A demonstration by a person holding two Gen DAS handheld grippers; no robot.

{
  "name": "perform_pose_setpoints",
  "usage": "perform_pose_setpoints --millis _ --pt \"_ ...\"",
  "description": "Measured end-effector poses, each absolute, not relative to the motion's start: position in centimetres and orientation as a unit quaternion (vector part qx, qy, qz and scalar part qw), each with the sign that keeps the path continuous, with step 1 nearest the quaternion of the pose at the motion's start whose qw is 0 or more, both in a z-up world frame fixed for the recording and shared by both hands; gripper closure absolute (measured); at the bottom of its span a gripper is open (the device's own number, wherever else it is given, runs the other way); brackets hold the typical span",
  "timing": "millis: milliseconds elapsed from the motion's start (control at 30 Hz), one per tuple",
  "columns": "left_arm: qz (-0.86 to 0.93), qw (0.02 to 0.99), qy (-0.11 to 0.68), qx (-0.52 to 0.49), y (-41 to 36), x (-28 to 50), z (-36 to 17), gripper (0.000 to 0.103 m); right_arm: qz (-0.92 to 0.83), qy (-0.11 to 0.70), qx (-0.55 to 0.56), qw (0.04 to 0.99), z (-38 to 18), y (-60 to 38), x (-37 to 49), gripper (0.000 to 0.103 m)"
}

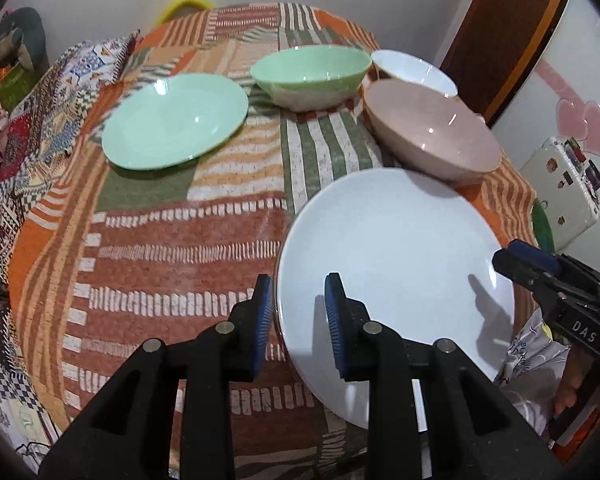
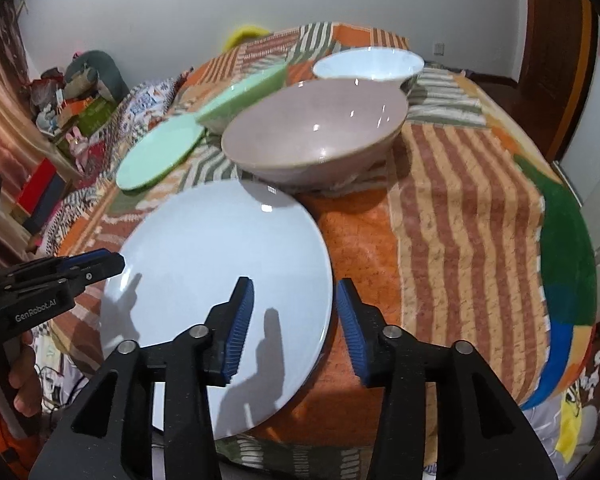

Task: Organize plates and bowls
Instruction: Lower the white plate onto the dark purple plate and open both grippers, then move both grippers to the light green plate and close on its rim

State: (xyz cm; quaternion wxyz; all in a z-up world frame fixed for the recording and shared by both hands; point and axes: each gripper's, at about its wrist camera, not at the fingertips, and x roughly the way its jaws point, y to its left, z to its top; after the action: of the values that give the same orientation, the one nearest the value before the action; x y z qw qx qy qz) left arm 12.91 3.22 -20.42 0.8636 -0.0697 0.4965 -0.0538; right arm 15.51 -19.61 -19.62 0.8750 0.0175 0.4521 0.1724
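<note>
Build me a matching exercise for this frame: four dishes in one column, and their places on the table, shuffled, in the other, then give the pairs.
Dishes:
1. white plate
2. green plate
3. pink bowl
4. white bowl

Places:
A. far end, behind the pink bowl
B. nearest edge, between the left gripper and the right gripper
C. just beyond the white plate
D. flat on the cloth, beside the green bowl

Pairs: 1-B, 2-D, 3-C, 4-A
</note>
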Motion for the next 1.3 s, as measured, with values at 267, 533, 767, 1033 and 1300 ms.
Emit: perform_pose_setpoints --millis 267,533,767,1033,1300 --pt "-0.049 0.885 0.457 -0.072 4.7 12.3 -17.2 0.072 0.189 0.417 0.009 0.889 -16.9 -18.5 15.4 0.056" --pt "-0.007 0.903 0.422 -0.082 8.8 12.6 -15.0 0.057 0.222 0.399 -0.004 0.890 -15.6 -15.2 16.3 0.049" --pt "0.036 0.903 0.417 -0.097 13.6 14.3 -14.8 0.057 0.250 0.396 -0.014 0.884 -15.3 -11.9 18.1 0.046" --pt "0.062 0.895 0.425 -0.119 18.7 18.0 -16.3 0.057 0.271 0.421 -0.013 0.865 -16.1 -8.1 21.7 0.046" --pt "0.075 0.883 0.448 -0.118 22.1 23.1 -19.8 0.057 0.285 0.459 -0.022 0.841 -17.9 -4.5 26.1 0.046"
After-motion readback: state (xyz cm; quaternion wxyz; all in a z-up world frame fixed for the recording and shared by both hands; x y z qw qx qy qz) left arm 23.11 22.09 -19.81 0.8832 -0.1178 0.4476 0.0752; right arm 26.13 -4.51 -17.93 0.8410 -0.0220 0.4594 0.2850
